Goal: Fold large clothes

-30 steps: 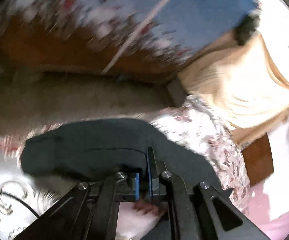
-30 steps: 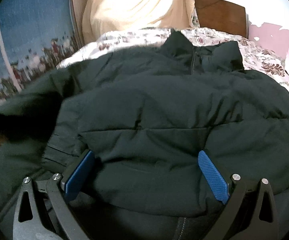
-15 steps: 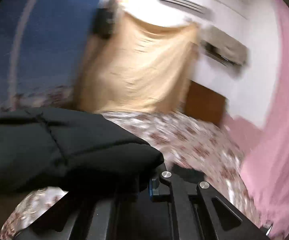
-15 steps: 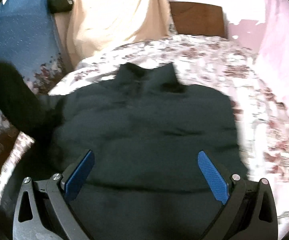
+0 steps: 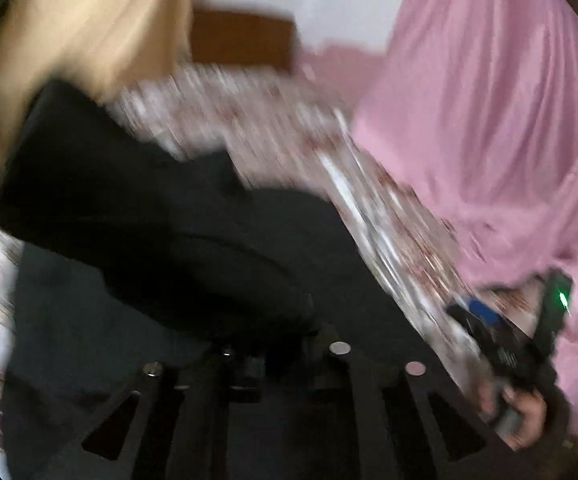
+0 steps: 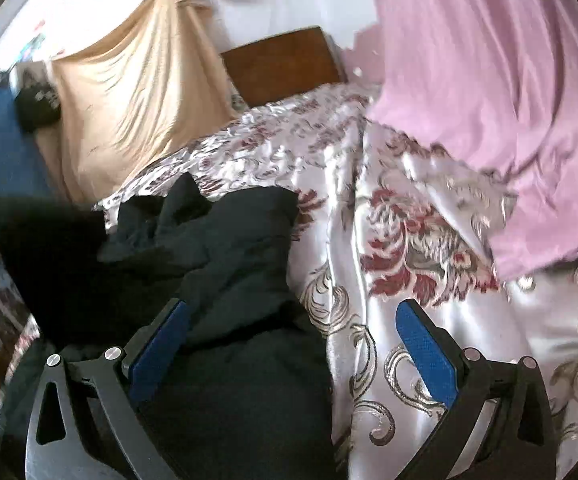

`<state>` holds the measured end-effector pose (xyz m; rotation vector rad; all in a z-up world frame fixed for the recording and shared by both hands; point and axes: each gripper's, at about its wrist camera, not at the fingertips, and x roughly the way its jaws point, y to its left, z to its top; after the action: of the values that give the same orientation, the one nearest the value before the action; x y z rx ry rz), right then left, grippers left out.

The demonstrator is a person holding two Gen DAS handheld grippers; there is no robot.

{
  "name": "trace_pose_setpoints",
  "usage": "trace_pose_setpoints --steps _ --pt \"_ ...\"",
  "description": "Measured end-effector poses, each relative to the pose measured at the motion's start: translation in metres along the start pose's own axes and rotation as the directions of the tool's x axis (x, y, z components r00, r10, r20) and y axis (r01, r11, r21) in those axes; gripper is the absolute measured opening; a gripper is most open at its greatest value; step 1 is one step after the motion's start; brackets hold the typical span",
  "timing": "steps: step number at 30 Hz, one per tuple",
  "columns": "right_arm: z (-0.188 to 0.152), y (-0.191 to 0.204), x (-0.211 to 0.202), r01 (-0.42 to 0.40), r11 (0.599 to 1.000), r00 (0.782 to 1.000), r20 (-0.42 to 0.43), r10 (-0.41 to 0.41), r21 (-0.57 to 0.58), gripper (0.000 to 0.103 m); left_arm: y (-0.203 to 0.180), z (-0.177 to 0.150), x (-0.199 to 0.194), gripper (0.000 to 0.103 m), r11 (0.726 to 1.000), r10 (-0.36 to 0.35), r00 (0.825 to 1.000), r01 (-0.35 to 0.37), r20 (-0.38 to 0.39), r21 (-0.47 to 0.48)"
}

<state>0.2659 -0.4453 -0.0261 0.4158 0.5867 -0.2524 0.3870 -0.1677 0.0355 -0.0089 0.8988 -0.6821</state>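
Between the left gripper (image 5: 277, 356) fingers sits a thick dark fold of the jacket (image 5: 161, 240); fingertips are buried under the cloth, frame blurred, but the jaws look drawn together and clamped on that fold. Likely the sleeve (image 5: 89, 176) or a side edge, lifted so it can be carried across the body of the garment; it hangs above the flatter dark cloth below. Judgement only: this reads as a mid-fold carry, sleeve going inward.

Right gripper (image 6: 289, 344) jaws stand wide apart, holding nothing. Left blue pad (image 6: 157, 348) lies over the jacket's (image 6: 225, 280) edge, right blue pad (image 6: 425, 352) over bare bedspread (image 6: 409, 240), so the garment's right border runs up between the fingers, nearer the left one. Probably parked there, free, to pin or smooth the edge once the fold lands, or to grab that side next.

Outward: the jacket lies on the floral bedspread, collar end toward the headboard (image 6: 281, 64), bulk of it to the left of the right gripper. A pink curtain (image 6: 489, 100) hangs to the right, its hem touching the bedspread; a tan cloth (image 6: 137, 100) hangs at the back left. In the left wrist view the right gripper (image 5: 485, 320) shows at lower right, just off the jacket's edge, held in the person's hand (image 5: 525, 412).

Risk: puffy cloth may slip from the clamp.
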Motion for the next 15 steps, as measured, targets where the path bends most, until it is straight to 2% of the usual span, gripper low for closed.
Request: trace_pose_setpoints --steps 1,4,9,12,15 --pt "0.0 -0.001 0.003 -0.003 1.0 1.0 0.001 0.003 0.007 0.102 0.002 -0.009 0.012 0.014 0.999 -0.033 0.999 0.032 -0.04 -0.029" --pt "-0.005 0.001 0.012 -0.006 1.0 1.0 -0.008 0.006 -0.01 0.102 0.008 -0.033 0.024 0.016 0.998 -0.058 0.996 0.056 -0.071 -0.039" --pt "-0.017 0.002 0.016 -0.008 1.0 0.999 -0.035 0.008 -0.009 0.102 -0.006 -0.051 0.025 0.017 0.997 -0.028 0.99 0.039 -0.135 0.074" --pt "-0.02 0.0 0.019 -0.006 1.0 0.999 -0.048 0.006 0.003 0.102 -0.017 -0.057 0.012 0.026 0.992 -0.058 0.99 0.071 -0.127 0.105" --pt "-0.022 -0.002 0.019 0.0 1.0 0.999 -0.051 0.001 0.014 0.102 -0.024 -0.063 0.001 0.043 0.987 -0.126 0.986 0.136 -0.109 0.082"
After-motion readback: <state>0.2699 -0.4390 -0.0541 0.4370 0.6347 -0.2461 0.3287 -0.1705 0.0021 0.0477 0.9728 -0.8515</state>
